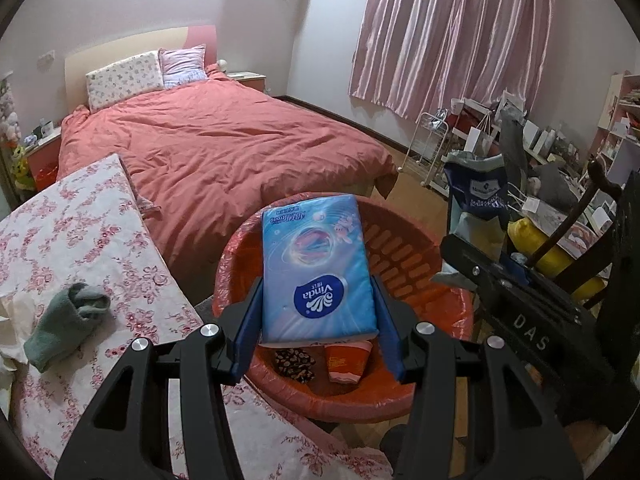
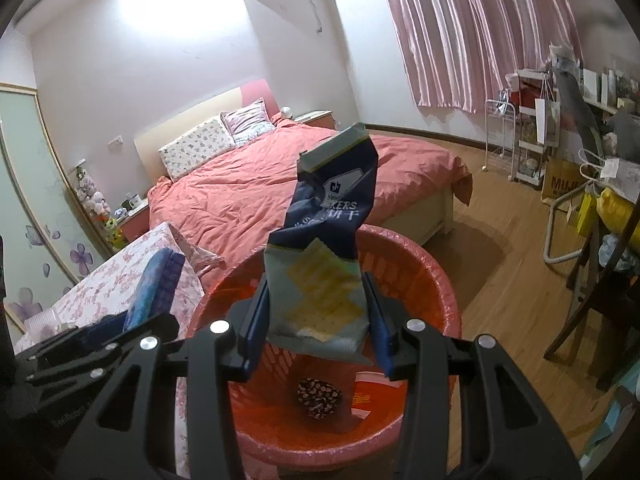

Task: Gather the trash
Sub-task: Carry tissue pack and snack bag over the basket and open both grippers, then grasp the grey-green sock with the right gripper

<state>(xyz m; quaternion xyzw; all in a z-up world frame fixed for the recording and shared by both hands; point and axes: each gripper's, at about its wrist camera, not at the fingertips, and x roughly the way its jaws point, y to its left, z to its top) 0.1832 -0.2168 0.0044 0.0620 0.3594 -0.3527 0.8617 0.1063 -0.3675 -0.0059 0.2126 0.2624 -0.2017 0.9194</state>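
Hovering over the red bin [image 1: 420, 280], the left claw [image 1: 320, 312] clamps a blue tissue pack [image 1: 320, 264] while, to its right, the right claw [image 2: 316, 312] pinches a crumpled cracker bag [image 2: 320, 280] above the same bin. Both pieces are long and stick out toward the far rim, so letting go too soon could tip one onto the floor. Inside lie a spotted wrapper [image 2: 319, 397] and a red carton [image 2: 366, 398].
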